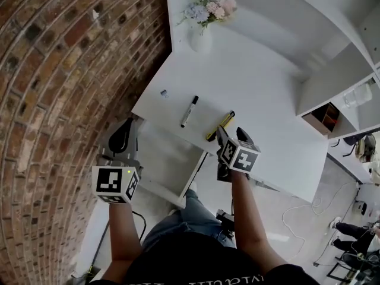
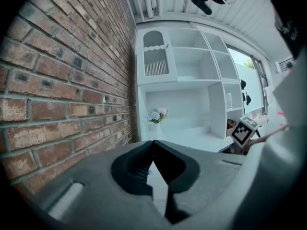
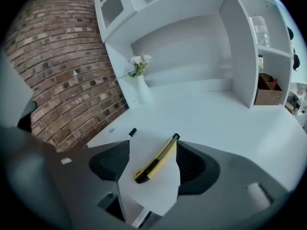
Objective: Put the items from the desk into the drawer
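Right claw [image 3: 153,145] stands with its jaws wide apart over the white desk surface [image 1: 255,88], angled downward. A yellow-and-black utility knife [image 3: 156,161] lies flat on the surface in the gap between them; neither pad presses on it (its far tip sits just beside the right-hand jaw). In the head view the same claw [image 1: 231,134] is at the surface's near edge, right by the knife [image 1: 220,126]. A black marker pen [image 1: 189,111] lies just left of the knife, and a small blue item [image 1: 164,93] sits farther left, near the brick wall [image 1: 59,70]. A white vase of pale flowers [image 1: 200,39] stands at the back. The left claw [image 2: 153,143] has its tips together and empty, at the left side of the pulled-out white drawer [image 1: 169,159].
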`<action>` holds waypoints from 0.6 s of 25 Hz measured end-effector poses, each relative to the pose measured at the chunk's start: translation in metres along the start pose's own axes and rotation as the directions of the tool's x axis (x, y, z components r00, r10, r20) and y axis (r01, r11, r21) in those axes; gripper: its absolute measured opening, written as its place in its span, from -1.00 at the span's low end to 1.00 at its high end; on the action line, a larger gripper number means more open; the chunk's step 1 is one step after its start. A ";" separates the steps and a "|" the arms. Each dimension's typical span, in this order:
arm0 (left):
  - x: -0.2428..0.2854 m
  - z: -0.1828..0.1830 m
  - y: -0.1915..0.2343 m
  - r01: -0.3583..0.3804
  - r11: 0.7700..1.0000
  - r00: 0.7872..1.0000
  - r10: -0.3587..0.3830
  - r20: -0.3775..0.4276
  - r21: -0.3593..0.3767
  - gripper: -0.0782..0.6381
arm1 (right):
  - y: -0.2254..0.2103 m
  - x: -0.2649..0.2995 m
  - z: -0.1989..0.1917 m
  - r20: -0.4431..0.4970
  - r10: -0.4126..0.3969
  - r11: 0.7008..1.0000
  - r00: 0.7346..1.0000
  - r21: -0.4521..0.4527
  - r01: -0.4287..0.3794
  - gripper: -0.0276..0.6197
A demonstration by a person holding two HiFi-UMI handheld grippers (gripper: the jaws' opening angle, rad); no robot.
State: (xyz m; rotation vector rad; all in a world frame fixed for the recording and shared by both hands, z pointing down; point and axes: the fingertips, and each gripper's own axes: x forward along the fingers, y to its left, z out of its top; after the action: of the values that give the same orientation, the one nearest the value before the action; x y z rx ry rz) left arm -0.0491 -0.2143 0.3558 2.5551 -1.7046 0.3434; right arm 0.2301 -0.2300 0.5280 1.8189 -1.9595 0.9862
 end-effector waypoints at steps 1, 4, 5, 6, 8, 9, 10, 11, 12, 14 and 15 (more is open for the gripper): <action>0.003 -0.003 -0.001 0.001 1.000 1.000 -0.001 -0.012 -0.001 -0.78 | -0.005 0.011 -0.004 -0.022 -0.021 1.000 1.000 -0.008 0.020 0.03; 0.010 -0.010 -0.002 0.001 1.000 0.999 -0.001 -0.039 0.002 -0.78 | -0.016 0.040 -0.015 -0.080 -0.061 0.998 0.995 -0.016 0.060 0.03; 0.012 -0.011 -0.002 -0.001 1.000 0.999 0.001 -0.044 0.003 -0.78 | -0.019 0.048 -0.018 -0.097 -0.072 0.997 0.993 -0.012 0.071 0.02; 0.013 -0.011 0.000 -0.003 1.000 0.999 0.003 -0.048 0.004 -0.78 | -0.021 0.056 -0.021 -0.115 -0.084 0.996 0.990 -0.005 0.084 0.02; 0.015 -0.012 0.002 -0.008 1.000 0.999 0.008 -0.053 0.003 -0.78 | -0.027 0.069 -0.028 -0.158 -0.114 0.993 0.981 0.001 0.115 0.01; 0.016 -0.013 0.004 -0.012 1.000 0.998 0.012 -0.056 0.002 -0.78 | -0.029 0.074 -0.032 -0.182 -0.131 0.991 0.974 -0.006 0.132 0.01; 0.016 -0.014 0.005 -0.016 1.000 0.998 0.017 -0.059 0.003 -0.78 | -0.032 0.078 -0.036 -0.207 -0.148 0.989 0.967 -0.020 0.147 0.01; 0.016 -0.015 0.007 -0.021 1.000 0.998 0.021 -0.064 0.003 -0.78 | -0.034 0.082 -0.039 -0.228 -0.165 0.986 0.960 -0.037 0.161 0.01; 0.017 -0.016 0.008 -0.025 1.000 0.997 0.025 -0.068 0.003 -0.78 | -0.035 0.084 -0.043 -0.243 -0.182 0.983 0.953 -0.057 0.173 0.00; 0.017 -0.017 0.011 -0.031 1.000 0.997 0.031 -0.074 0.004 -0.78 | -0.037 0.085 -0.047 -0.262 -0.215 0.976 0.941 -0.091 0.197 -0.05; 0.018 -0.017 0.012 -0.032 0.999 0.997 0.033 -0.075 0.004 -0.78 | -0.038 0.083 -0.050 -0.277 -0.230 0.973 0.933 -0.100 0.210 -0.05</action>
State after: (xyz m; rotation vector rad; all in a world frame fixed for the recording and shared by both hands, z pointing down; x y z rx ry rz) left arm -0.0562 -0.2322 0.3750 2.4849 -1.7223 0.4385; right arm 0.2420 -0.2595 0.6270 1.7026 -1.5607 1.0300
